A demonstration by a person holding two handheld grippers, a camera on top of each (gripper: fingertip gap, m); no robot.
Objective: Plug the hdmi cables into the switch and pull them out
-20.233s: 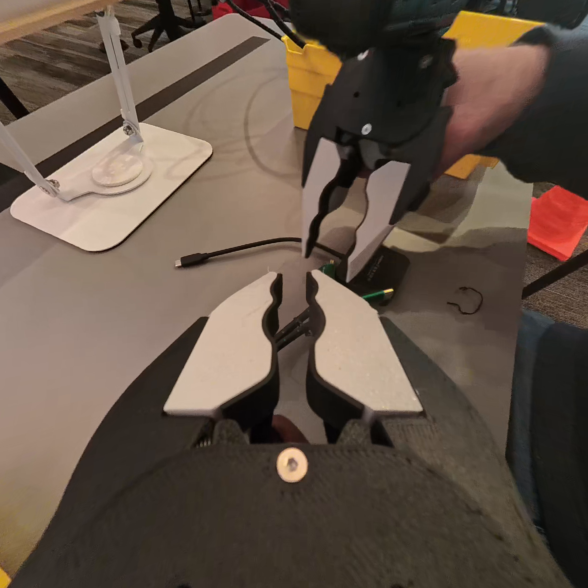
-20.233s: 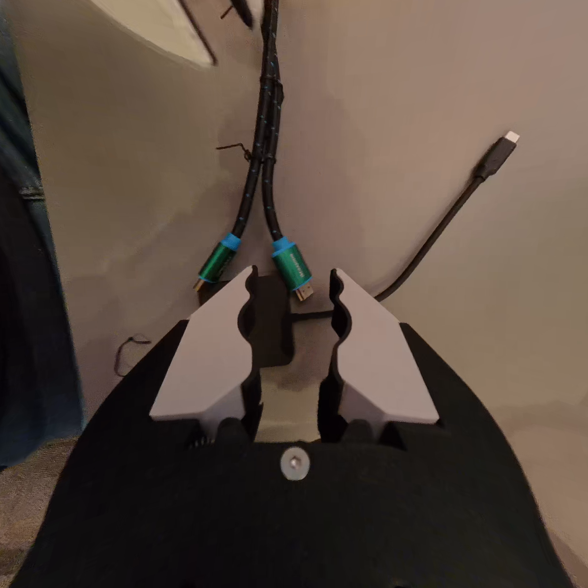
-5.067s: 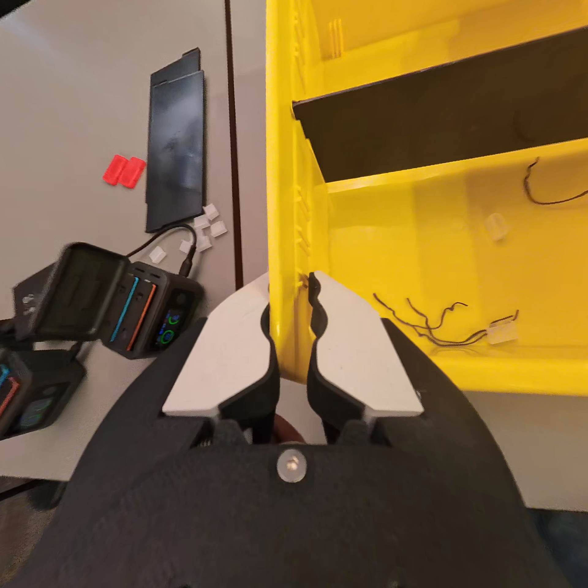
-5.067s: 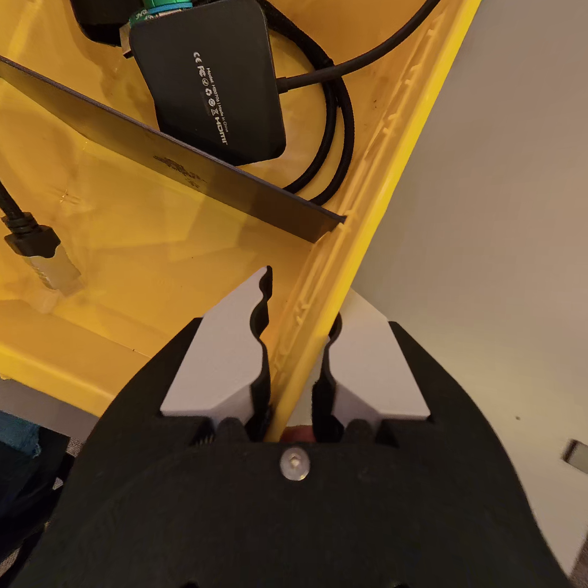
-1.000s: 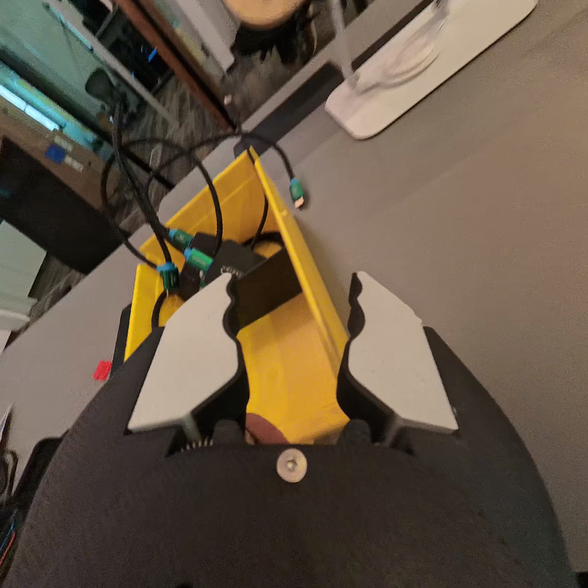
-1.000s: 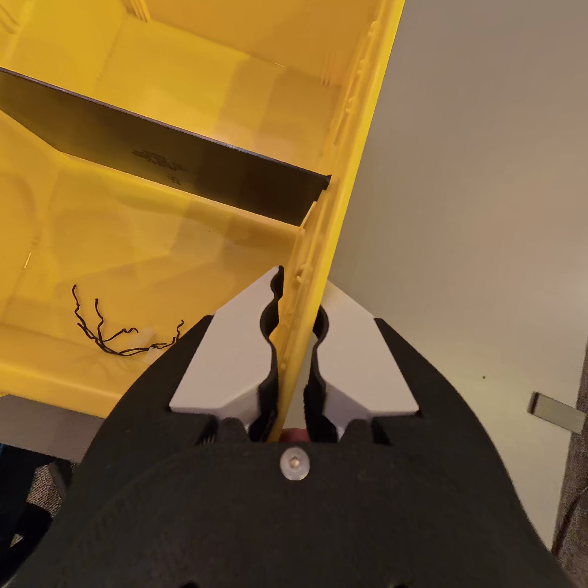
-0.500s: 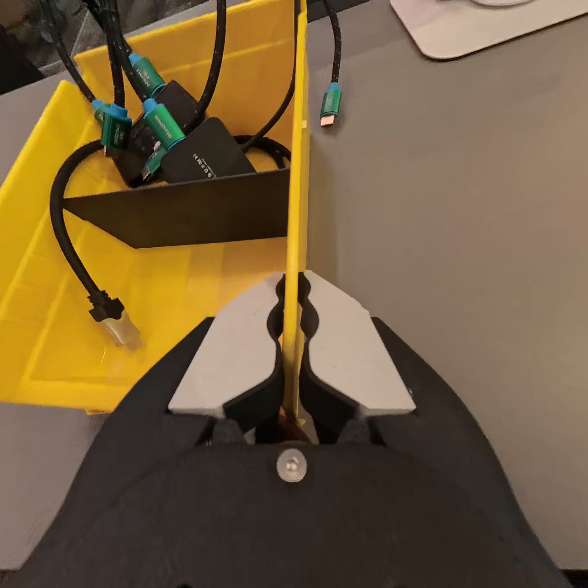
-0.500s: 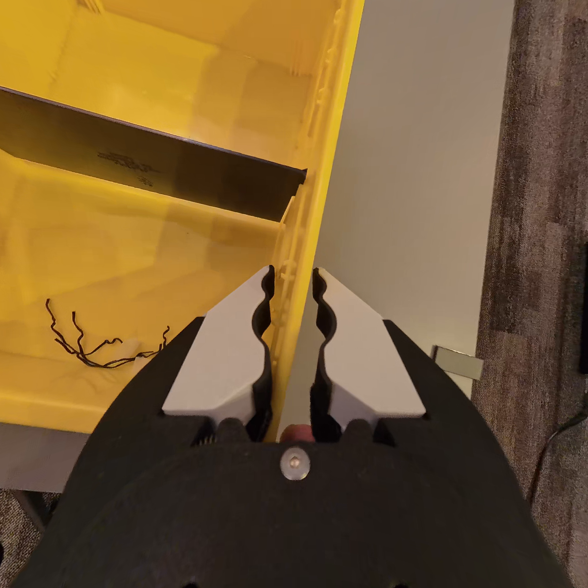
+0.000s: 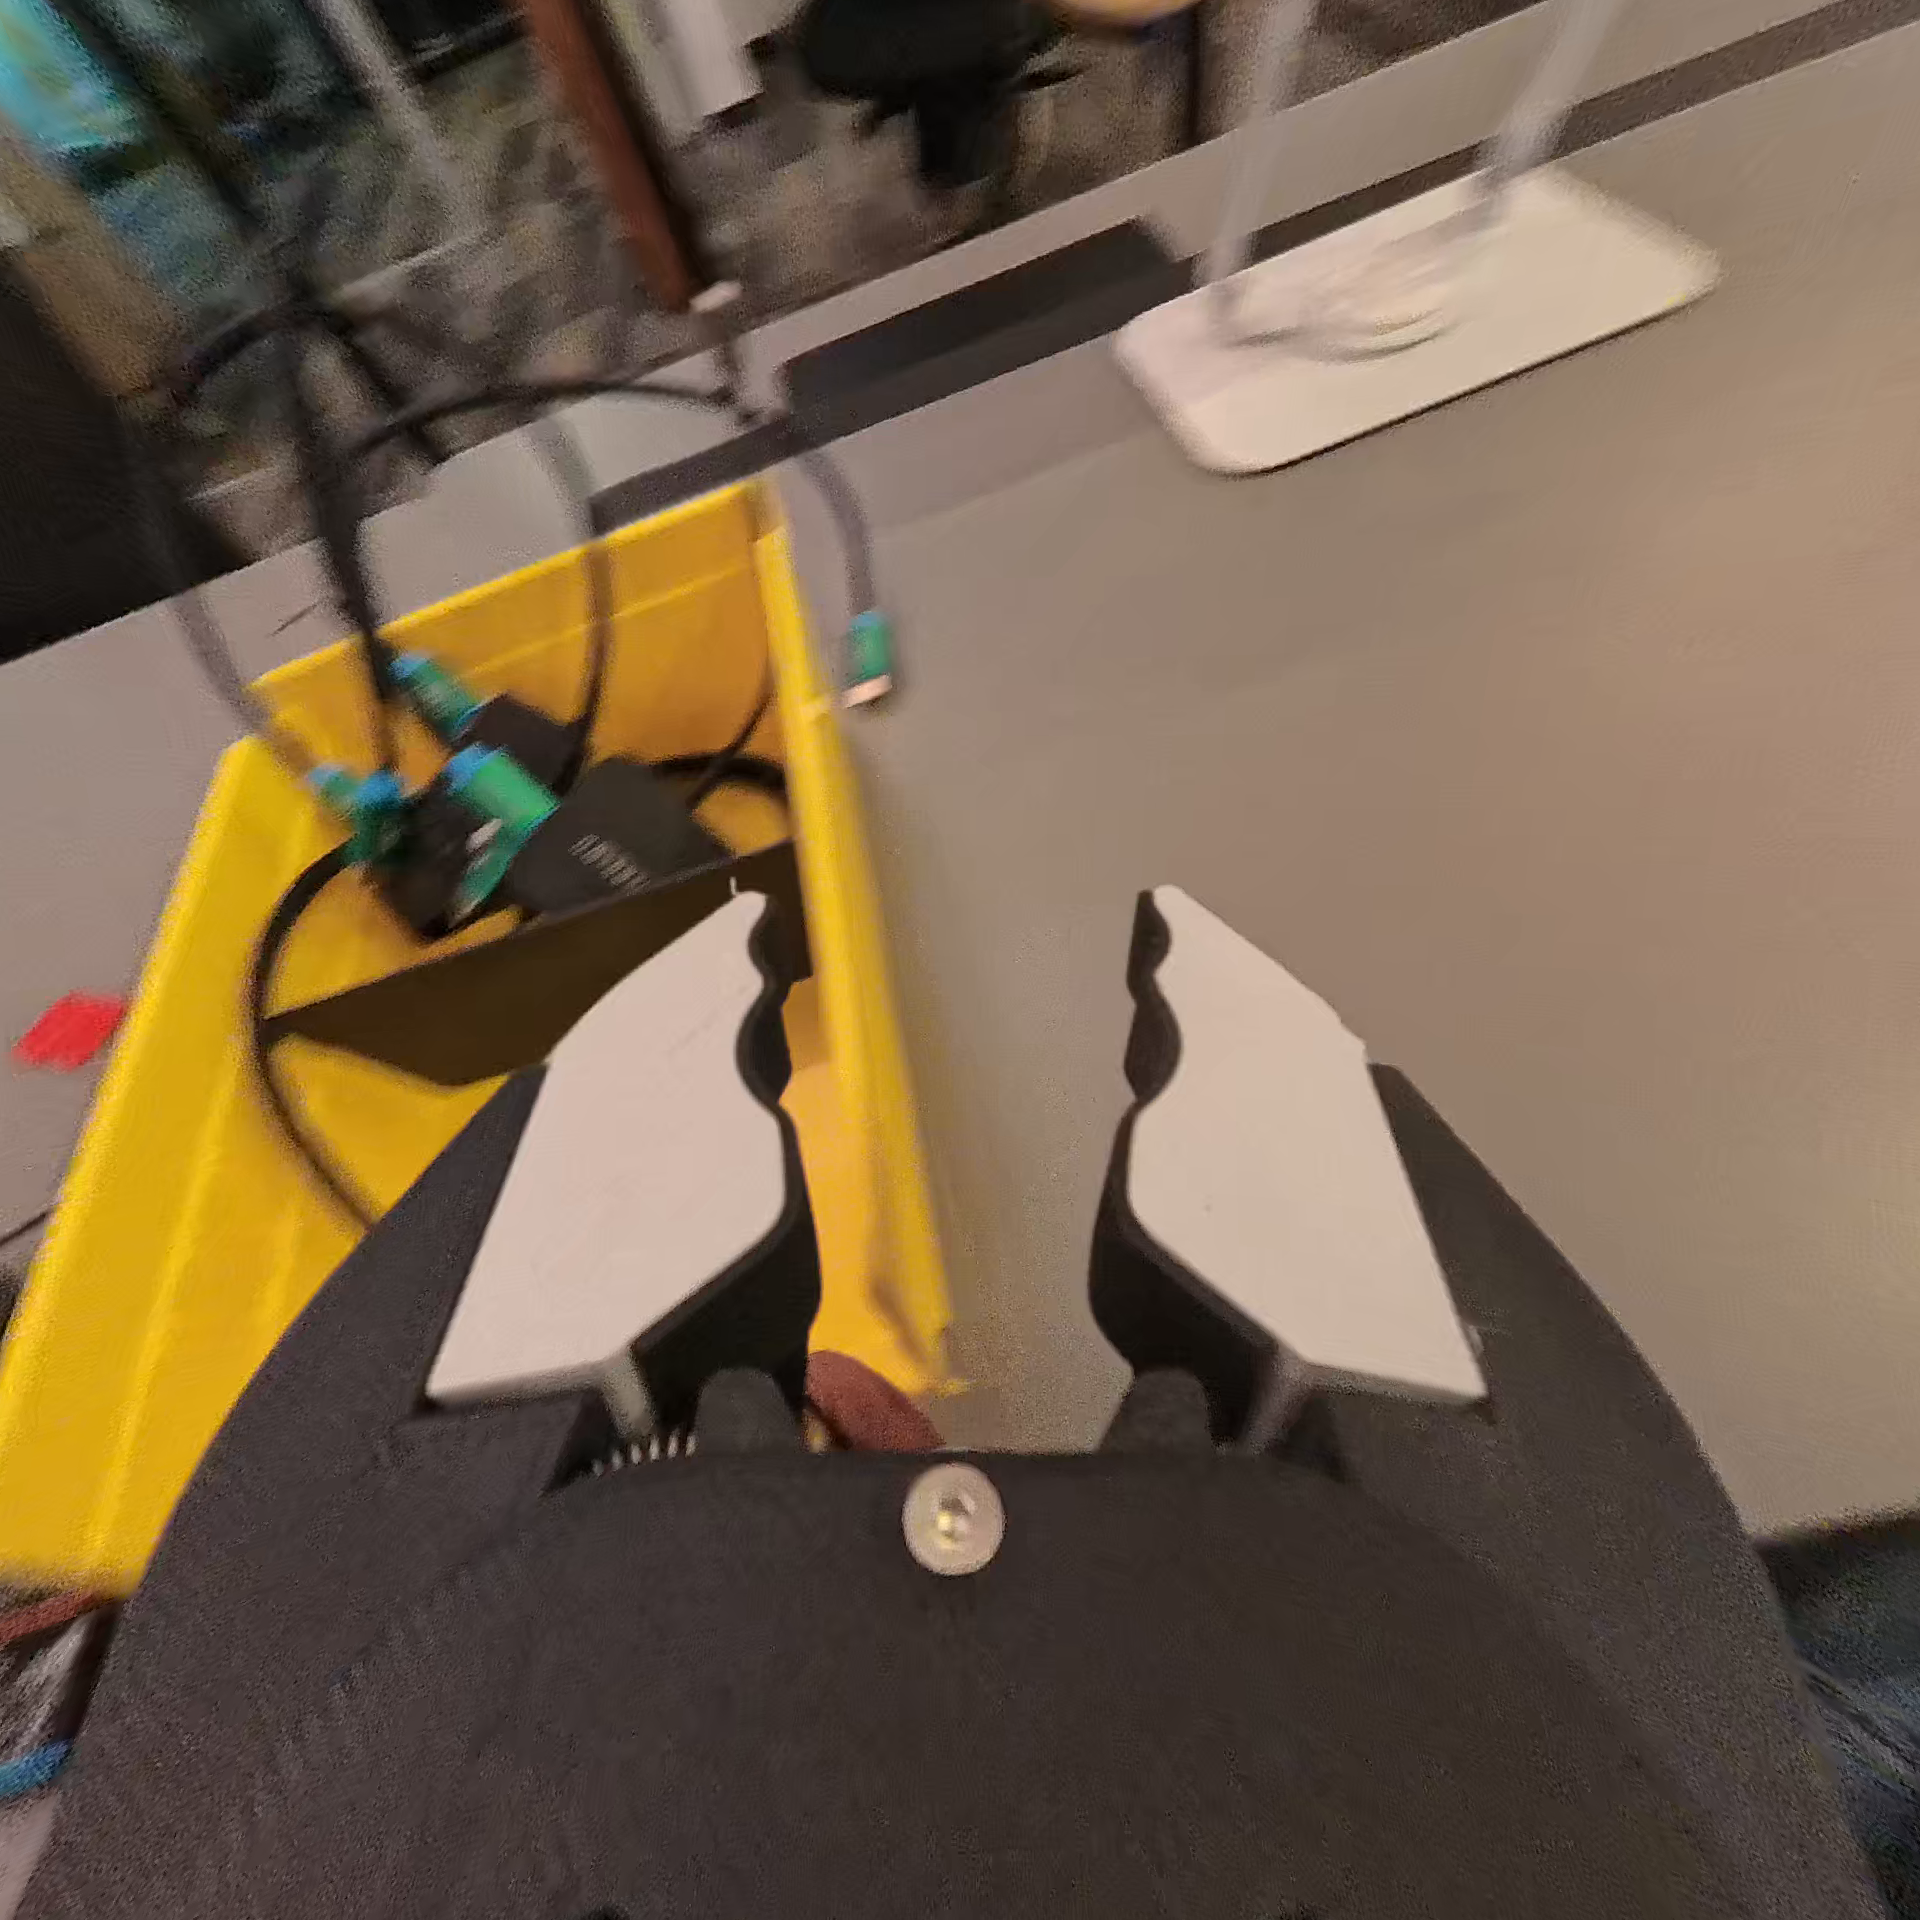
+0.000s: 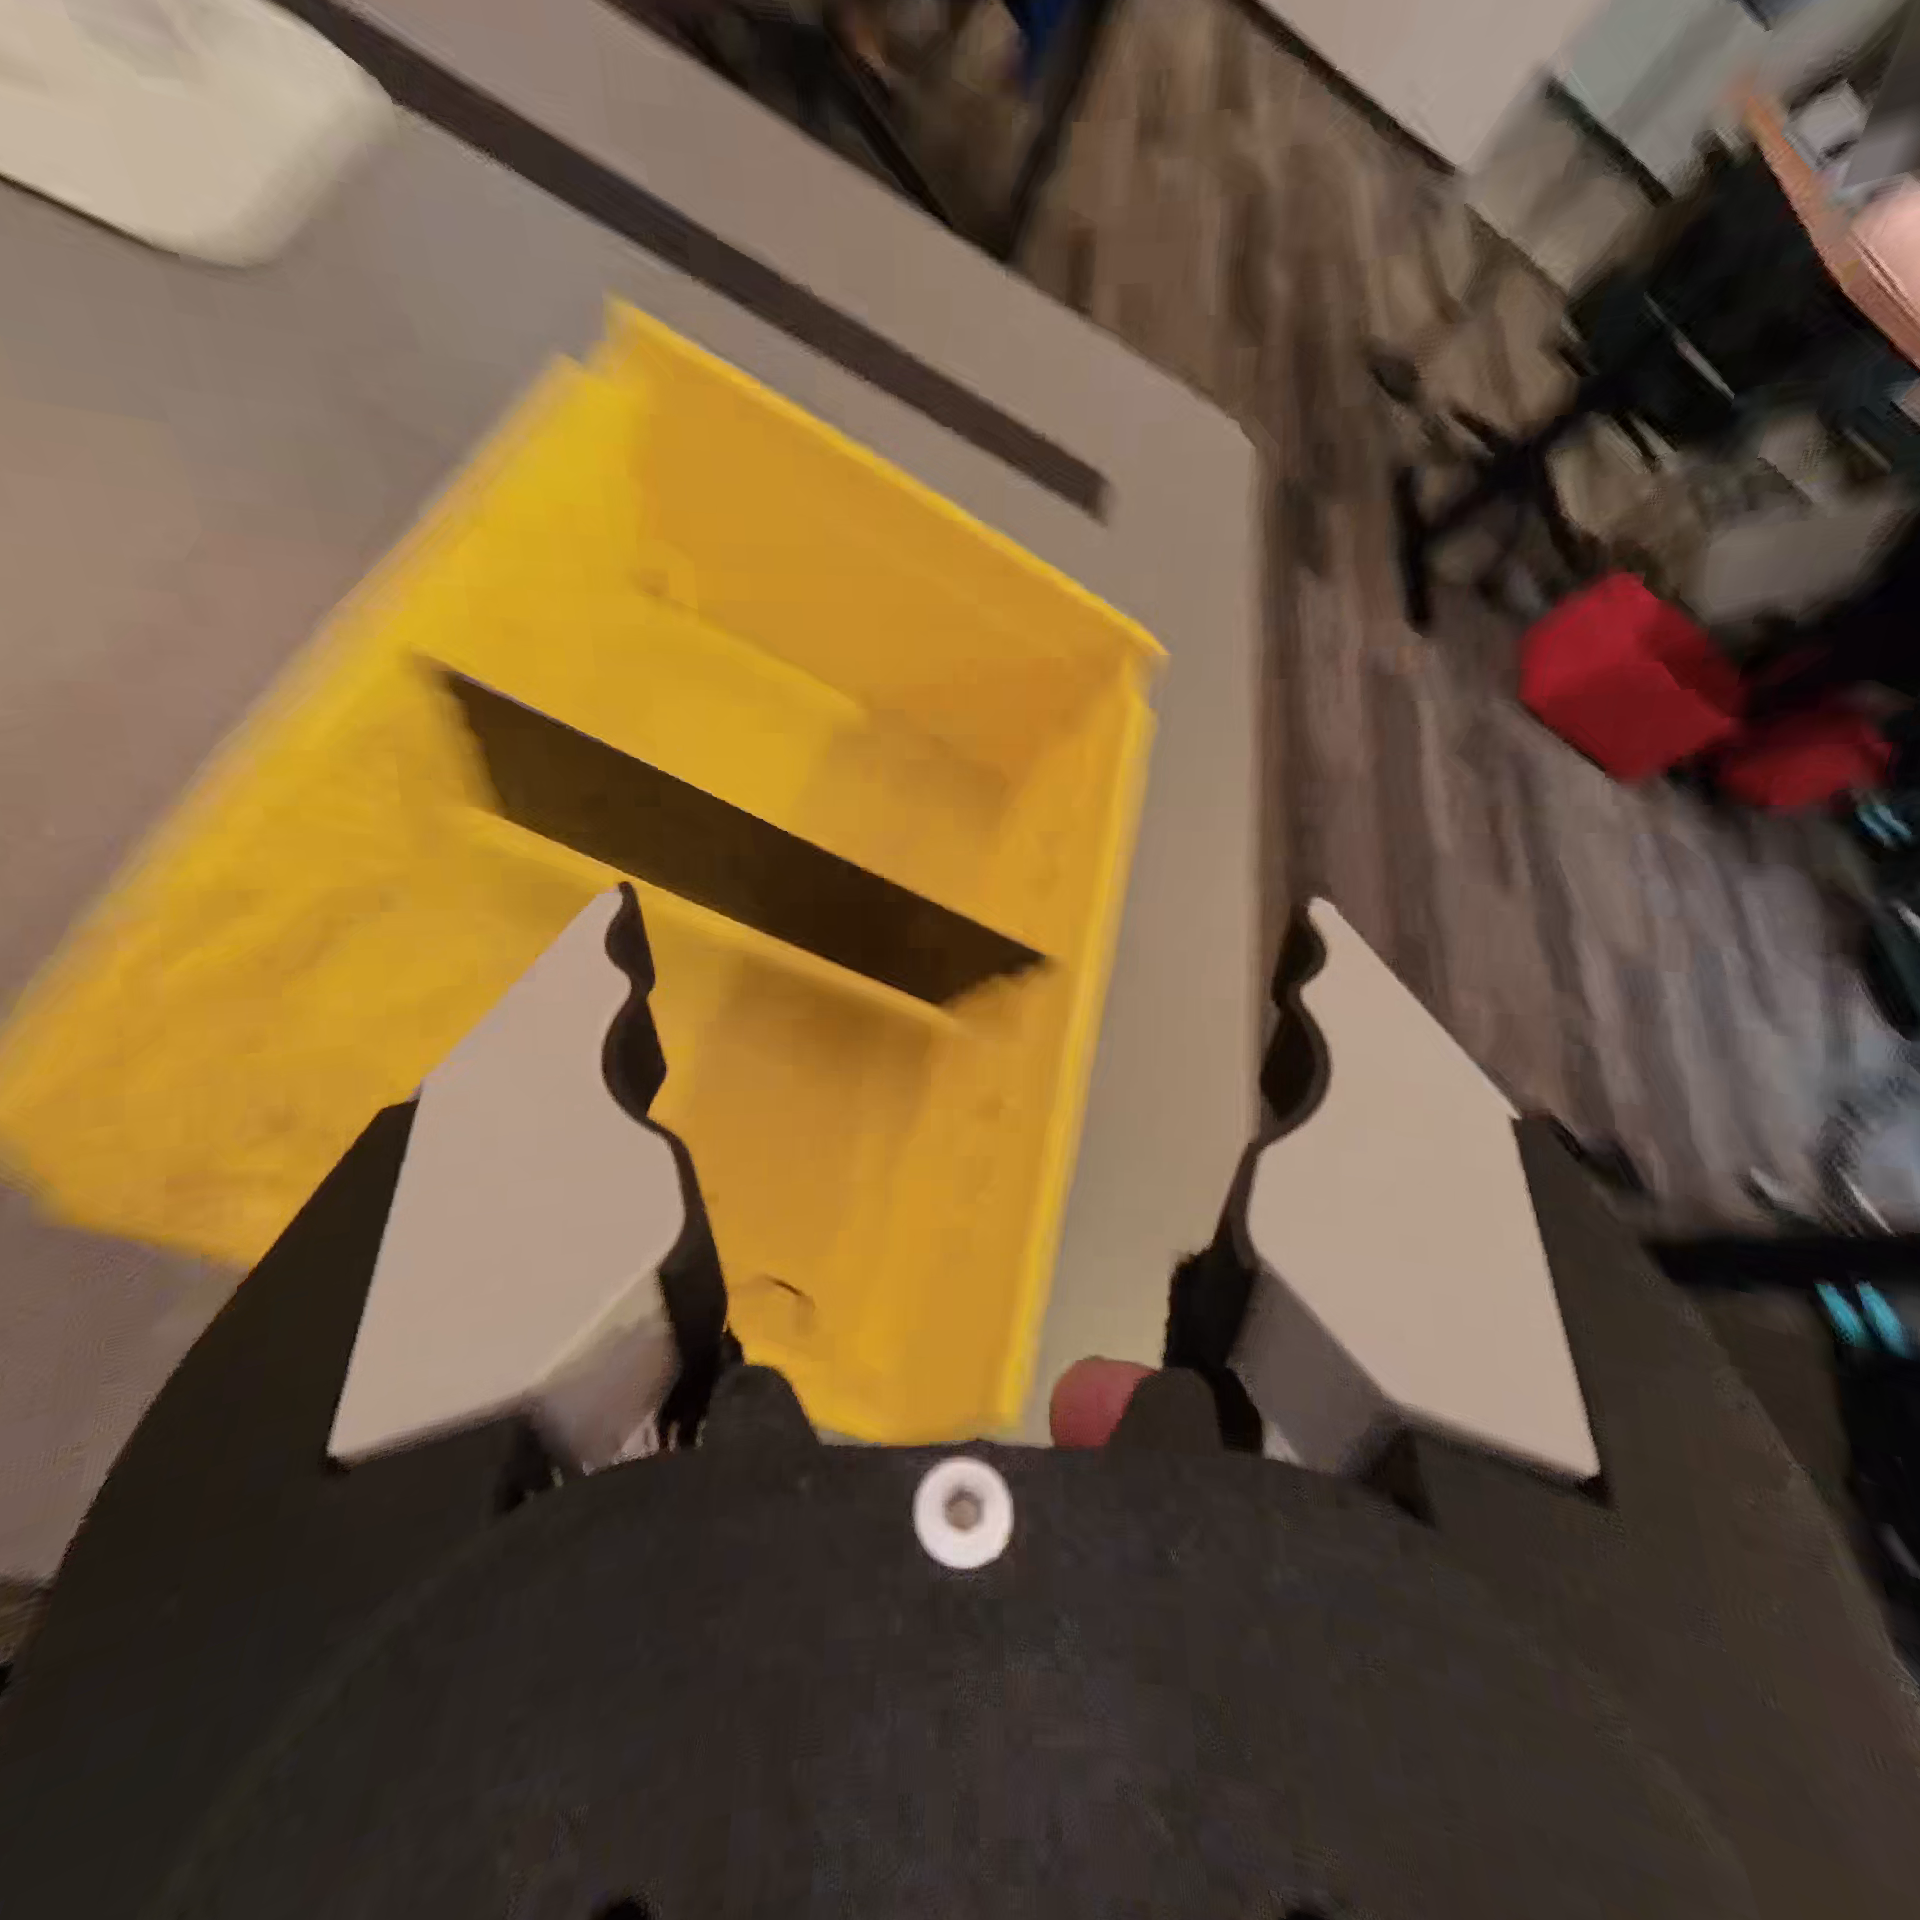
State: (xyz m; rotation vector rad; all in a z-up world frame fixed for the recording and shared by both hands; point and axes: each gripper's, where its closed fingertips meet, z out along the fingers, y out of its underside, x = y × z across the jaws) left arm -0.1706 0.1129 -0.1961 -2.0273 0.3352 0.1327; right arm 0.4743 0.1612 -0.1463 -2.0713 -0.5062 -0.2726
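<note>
In the left wrist view a yellow bin (image 9: 166, 1226) holds a black switch (image 9: 613, 831) and black HDMI cables with green plugs (image 9: 499, 795) behind a black divider (image 9: 499, 997). One green plug (image 9: 868, 655) hangs outside the bin's right wall over the grey table. My left gripper (image 9: 951, 914) is open and empty above that wall. In the right wrist view another yellow bin (image 10: 312, 935) with a black divider (image 10: 727, 842) lies on the table. My right gripper (image 10: 961, 904) is wide open and empty above it. Both views are blurred.
A white lamp base (image 9: 1413, 343) stands at the table's far right, and shows in the right wrist view (image 10: 177, 135) at the top left. The table's right edge (image 10: 1262, 727) drops to a carpeted floor with red objects (image 10: 1631, 675). A red scrap (image 9: 68, 1029) lies left of the bin. Tip to tip, the grippers are about 65 cm apart.
Half a second ago both grippers were closed around bin walls. Now both are open, off the walls and pulled up and back.
</note>
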